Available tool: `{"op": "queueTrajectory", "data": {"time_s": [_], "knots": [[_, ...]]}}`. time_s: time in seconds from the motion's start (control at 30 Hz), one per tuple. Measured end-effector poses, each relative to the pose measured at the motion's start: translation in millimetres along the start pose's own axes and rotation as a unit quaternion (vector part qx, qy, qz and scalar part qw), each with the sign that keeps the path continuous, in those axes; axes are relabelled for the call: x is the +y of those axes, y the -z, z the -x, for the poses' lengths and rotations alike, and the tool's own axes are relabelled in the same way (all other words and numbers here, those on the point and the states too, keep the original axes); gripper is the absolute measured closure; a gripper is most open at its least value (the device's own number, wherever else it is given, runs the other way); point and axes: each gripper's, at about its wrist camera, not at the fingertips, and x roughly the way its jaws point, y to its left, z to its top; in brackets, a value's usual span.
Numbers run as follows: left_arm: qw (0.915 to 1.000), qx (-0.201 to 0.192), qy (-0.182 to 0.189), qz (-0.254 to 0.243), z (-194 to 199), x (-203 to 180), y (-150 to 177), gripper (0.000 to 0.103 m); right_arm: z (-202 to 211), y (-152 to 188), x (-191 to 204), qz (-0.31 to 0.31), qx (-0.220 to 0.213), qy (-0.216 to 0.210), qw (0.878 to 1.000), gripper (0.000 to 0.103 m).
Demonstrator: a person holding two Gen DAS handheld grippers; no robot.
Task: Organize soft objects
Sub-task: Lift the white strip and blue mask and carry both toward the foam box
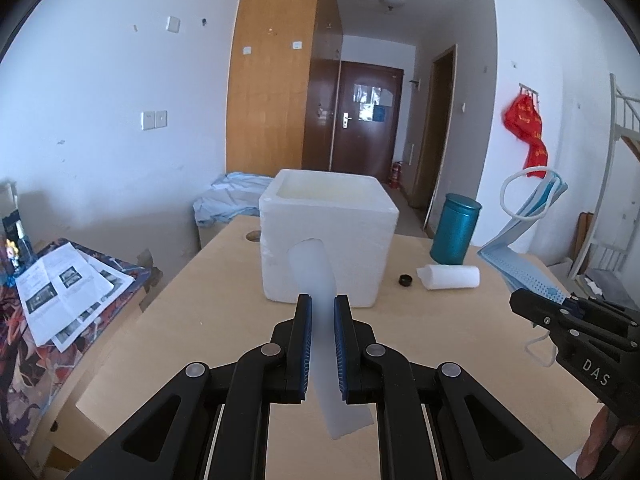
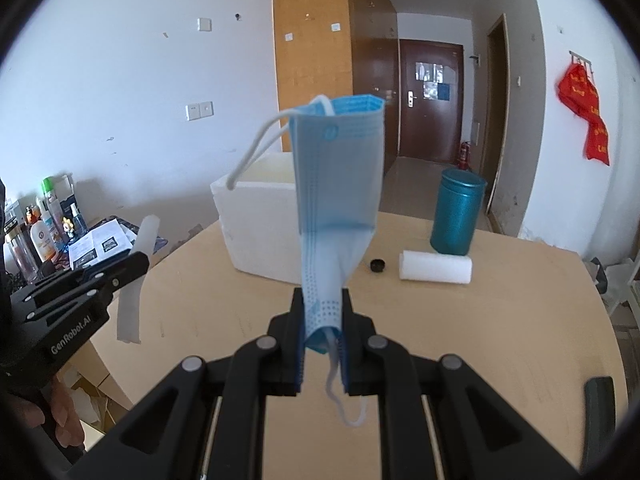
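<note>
My left gripper (image 1: 322, 304) is shut on a white foam strip (image 1: 314, 276), which sticks up past the tips and hangs below the pads, above the table. Straight ahead stands an open white foam box (image 1: 328, 236). My right gripper (image 2: 322, 300) is shut on a blue face mask (image 2: 340, 184), held upright with its white ear loops dangling. The left wrist view shows that mask (image 1: 520, 256) and right gripper (image 1: 560, 312) at right. In the right wrist view the foam strip (image 2: 138, 272) and left gripper (image 2: 120, 276) appear at left, with the foam box (image 2: 256, 232) behind the mask.
On the wooden table (image 1: 200, 320) lie a white foam roll (image 1: 448, 277), a small black cap (image 1: 405, 280) and a teal canister (image 1: 456, 228). Papers (image 1: 64, 296) cover a patterned surface at left. Bottles (image 2: 40, 224) crowd the far left. A person's hand (image 2: 60, 416) grips the left handle.
</note>
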Motion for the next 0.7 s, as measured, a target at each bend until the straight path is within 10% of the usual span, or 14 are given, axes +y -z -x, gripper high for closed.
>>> {"op": "queueTrajectory", "data": {"time_s": [0.7], "knots": [[0.9998, -0.01, -0.014, 0.0, -26.8, 5.2, -35.1, 0.092, -35.3, -33.5, -2.3, 0.008, 0.001, -0.021, 1.0, 0.086]]}}
